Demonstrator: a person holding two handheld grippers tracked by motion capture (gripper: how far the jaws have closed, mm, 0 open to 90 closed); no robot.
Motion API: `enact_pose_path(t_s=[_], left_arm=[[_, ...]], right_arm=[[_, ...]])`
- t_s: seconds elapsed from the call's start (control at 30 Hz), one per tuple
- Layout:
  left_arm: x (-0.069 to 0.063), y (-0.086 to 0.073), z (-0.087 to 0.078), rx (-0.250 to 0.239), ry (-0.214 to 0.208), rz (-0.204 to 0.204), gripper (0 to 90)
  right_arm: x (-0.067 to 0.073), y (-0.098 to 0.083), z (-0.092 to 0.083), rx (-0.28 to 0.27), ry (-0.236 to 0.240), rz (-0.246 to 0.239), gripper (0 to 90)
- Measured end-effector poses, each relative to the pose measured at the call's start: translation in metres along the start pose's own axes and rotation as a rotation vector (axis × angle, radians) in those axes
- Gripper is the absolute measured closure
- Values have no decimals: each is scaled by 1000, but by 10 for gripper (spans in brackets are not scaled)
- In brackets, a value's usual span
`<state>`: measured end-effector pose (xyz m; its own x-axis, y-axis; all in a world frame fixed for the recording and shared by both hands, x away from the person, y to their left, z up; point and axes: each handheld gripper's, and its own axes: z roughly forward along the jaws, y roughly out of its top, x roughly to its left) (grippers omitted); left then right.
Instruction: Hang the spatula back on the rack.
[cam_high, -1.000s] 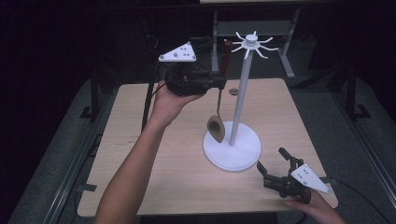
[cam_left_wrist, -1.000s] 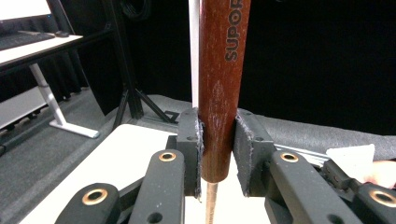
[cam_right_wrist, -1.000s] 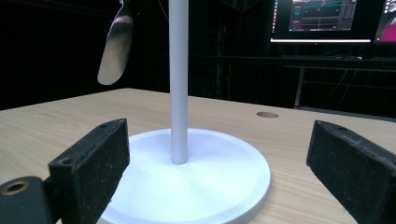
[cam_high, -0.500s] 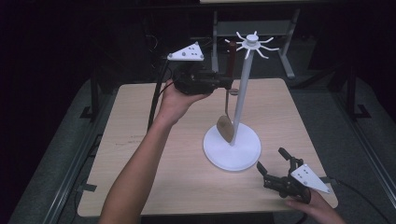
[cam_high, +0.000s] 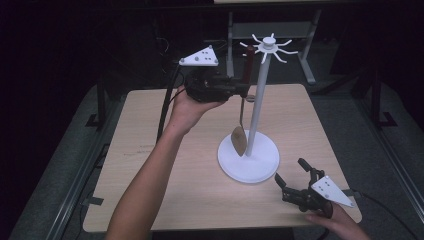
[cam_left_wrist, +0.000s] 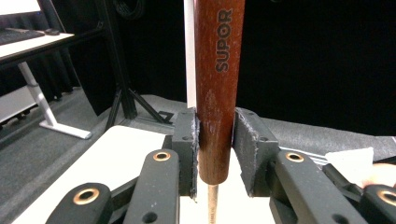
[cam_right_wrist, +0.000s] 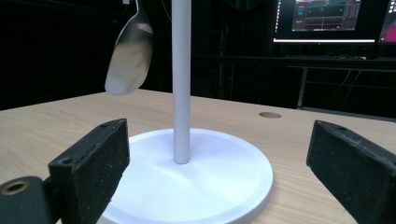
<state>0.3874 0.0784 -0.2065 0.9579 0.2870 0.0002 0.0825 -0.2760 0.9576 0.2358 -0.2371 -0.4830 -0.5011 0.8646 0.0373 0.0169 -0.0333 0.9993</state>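
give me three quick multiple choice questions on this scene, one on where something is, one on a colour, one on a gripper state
1. Where does the spoon bowl hang?
A. flat on the table
B. above the stand's round base, beside the pole
C. between the right gripper's fingers

2. What colour is the spoon handle?
A. reddish brown
B. white
C. blue

3. How does the right gripper stand?
A. shut on the pole
B. shut on the spoon
C. open, holding nothing

Answers:
1 B: in the high view the bowl hangs over the stand base next to the pole.
2 A: the left gripper view shows a reddish-brown handle between its fingers.
3 C: its fingers stand wide apart with a bare gap.
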Motion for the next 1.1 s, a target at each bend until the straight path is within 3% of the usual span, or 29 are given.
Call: enact_pose_path(t_s=[0.4, 0.9, 1.1], left_arm=[[-2, -5, -15, 11, 18, -13, 562], [4, -39, -40, 85, 77, -62, 443], [3, -56, -49, 122, 125, -76, 363]], right_arm=[[0, 0, 0, -1, -5, -1, 55], [0, 0, 0, -1, -4, 0, 55], [0, 0, 0, -1, -4, 1, 55]])
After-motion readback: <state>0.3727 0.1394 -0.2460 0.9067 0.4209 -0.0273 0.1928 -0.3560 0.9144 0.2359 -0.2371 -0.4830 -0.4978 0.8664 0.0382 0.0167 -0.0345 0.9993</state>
